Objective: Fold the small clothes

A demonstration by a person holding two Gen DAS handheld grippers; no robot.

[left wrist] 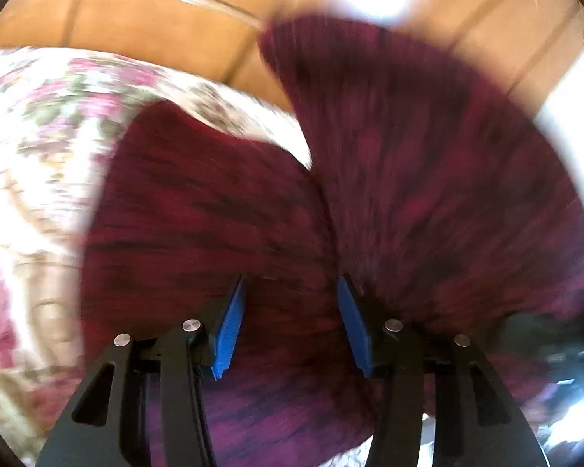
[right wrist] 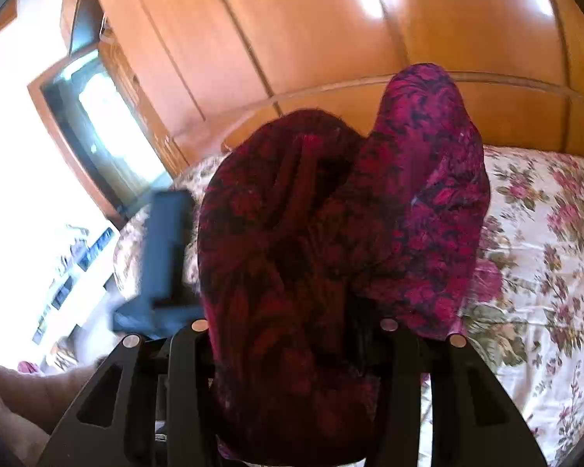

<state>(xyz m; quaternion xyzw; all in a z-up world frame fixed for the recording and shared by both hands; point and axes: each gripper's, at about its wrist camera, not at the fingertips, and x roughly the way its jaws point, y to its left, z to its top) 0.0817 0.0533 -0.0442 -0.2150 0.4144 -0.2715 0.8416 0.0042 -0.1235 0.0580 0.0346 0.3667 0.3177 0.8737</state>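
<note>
A floral bedspread (right wrist: 545, 253) and wooden wardrobe (right wrist: 292, 39) lie beyond both grippers. The dark red patterned garment (right wrist: 292, 241) bunches between the right gripper (right wrist: 292, 334)'s jaws, which clamp it and hide their pads. The left gripper (left wrist: 290, 292) stands partly apart, blue pads (left wrist: 229, 327) bare, blurred cloth just past them.

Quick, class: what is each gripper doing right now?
Left gripper: fingers apart, maroon garment between them; grip cannot be told.
Right gripper: shut on the maroon garment, bunched up.
</note>
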